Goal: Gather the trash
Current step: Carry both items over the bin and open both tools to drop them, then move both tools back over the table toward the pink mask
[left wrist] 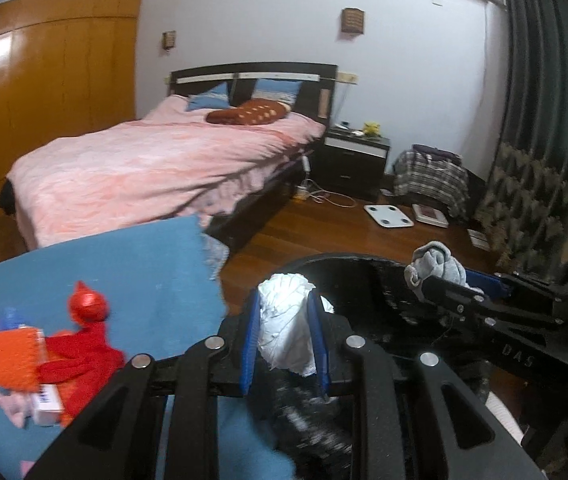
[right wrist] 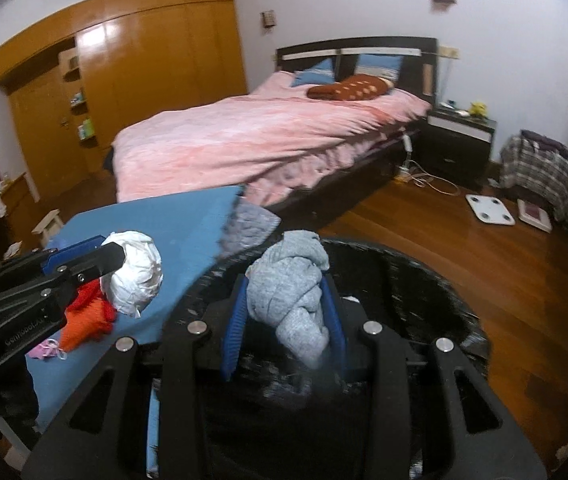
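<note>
My left gripper [left wrist: 284,336] is shut on a crumpled white paper wad [left wrist: 287,320] and holds it at the near rim of a black bin [left wrist: 363,268]. My right gripper [right wrist: 287,312] is shut on a balled grey cloth [right wrist: 291,280] and holds it over the black bin [right wrist: 423,280]. The right gripper with the grey cloth [left wrist: 439,264] shows at the right of the left wrist view. The left gripper with the white wad [right wrist: 136,272] shows at the left of the right wrist view.
A blue-covered table [left wrist: 144,264] beside the bin holds red and orange items [left wrist: 80,344] and a small white box [left wrist: 46,404]. A bed with a pink cover [right wrist: 268,136] stands beyond. A white scale [right wrist: 489,208] and a plaid bag [right wrist: 539,172] lie on the wooden floor.
</note>
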Demonstrator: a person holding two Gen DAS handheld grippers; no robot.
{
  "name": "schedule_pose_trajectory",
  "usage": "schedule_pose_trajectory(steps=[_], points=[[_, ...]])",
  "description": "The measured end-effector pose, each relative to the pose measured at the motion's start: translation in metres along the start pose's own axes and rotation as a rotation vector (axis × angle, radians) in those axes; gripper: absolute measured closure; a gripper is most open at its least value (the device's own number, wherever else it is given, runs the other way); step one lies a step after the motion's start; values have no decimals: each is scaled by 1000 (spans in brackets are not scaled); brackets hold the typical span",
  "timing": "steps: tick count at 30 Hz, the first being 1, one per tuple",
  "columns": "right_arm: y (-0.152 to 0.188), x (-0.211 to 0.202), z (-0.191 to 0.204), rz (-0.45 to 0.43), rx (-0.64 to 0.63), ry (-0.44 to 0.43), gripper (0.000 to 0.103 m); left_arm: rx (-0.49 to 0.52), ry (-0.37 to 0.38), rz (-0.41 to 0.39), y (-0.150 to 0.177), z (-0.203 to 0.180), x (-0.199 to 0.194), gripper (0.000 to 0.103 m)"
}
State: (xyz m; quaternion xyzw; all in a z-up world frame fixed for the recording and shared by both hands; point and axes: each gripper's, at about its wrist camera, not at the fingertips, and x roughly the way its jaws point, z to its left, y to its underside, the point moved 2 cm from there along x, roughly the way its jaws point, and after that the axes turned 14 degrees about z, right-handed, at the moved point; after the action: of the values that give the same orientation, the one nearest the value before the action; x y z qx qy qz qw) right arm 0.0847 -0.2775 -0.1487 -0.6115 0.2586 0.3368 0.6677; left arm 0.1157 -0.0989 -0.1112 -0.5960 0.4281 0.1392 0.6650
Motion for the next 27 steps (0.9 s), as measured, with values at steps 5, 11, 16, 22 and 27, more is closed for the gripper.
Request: schedule_pose_trajectory(steps=[5, 11, 16, 22, 27], points=[[9, 4, -24, 16, 38, 35, 65, 28, 42, 18, -2, -20, 17, 78], [14, 2, -36, 1, 68, 78, 43, 41, 58, 32, 0, -28, 24, 56], [13, -4, -27, -35, 67, 92, 13, 30, 8, 18, 3, -11, 12, 39], [5, -6, 1, -56, 25, 32, 8, -33, -72, 4, 20, 32, -16, 27], [0, -2, 41, -55, -16, -46, 8, -91, -163, 5, 42, 70, -43, 25]])
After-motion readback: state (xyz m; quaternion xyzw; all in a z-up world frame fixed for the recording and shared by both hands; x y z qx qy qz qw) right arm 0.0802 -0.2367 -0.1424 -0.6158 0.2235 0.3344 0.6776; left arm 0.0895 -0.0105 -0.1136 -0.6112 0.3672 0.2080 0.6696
